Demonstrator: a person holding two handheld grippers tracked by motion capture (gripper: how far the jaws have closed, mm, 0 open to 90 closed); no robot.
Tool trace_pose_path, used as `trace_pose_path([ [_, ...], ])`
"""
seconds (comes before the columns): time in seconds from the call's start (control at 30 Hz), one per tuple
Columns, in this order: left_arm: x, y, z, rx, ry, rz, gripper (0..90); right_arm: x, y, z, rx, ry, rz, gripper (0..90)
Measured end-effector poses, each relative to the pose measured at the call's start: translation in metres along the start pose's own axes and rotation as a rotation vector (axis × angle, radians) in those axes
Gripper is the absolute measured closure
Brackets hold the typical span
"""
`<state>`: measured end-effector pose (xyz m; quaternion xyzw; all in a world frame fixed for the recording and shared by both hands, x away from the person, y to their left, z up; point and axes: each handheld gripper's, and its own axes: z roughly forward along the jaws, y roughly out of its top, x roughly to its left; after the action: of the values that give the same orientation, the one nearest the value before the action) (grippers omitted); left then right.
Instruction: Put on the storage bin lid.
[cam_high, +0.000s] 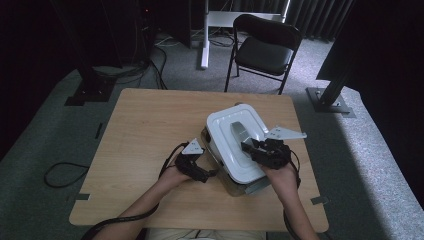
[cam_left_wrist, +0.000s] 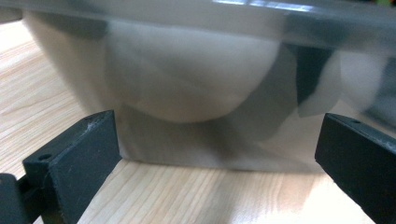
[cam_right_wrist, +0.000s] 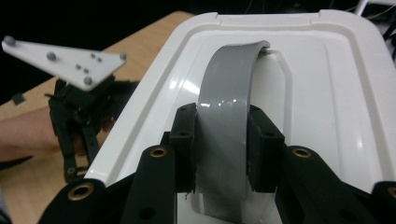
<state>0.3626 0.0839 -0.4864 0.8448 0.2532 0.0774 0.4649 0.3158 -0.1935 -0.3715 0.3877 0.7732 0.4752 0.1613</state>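
**Gripping the grey handle, box likely rigid and slick**

Clamping my right claw (cam_right_wrist: 221, 154) on the grey handle (cam_right_wrist: 229, 107) atop the white lid (cam_right_wrist: 327, 93). My left claw (cam_left_wrist: 217, 154) stands apart beside the clear box (cam_left_wrist: 187, 70) on the worktop (cam_high: 145, 130). I judge it stiff, glossy, bulky; the handle looks the surest hold.

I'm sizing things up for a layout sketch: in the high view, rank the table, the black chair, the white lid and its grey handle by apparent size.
1. table
2. black chair, though it stands farther from the camera
3. white lid
4. grey handle
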Motion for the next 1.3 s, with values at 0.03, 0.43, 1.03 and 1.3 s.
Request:
trace_pose_path([
  [0.03, 0.001, -0.001, -0.001, 0.003, 0.008, -0.01, 0.5, 0.001, -0.001, 0.003, 0.015, 0.0, -0.008, 68.1],
  [0.43, 0.01, -0.011, -0.027, -0.039, 0.057, -0.06, 0.5, -0.001, -0.004, 0.014, 0.102, 0.05, -0.043, 68.1],
  [1.03, 0.005, -0.011, -0.027, -0.035, 0.043, -0.054, 0.5, -0.015, -0.007, 0.024, 0.129, 0.131, 0.018, 68.7],
  [1.3, 0.002, -0.01, -0.027, -0.037, 0.04, -0.044, 0.5, -0.017, -0.016, 0.027, 0.131, 0.157, 0.007, 68.6],
])
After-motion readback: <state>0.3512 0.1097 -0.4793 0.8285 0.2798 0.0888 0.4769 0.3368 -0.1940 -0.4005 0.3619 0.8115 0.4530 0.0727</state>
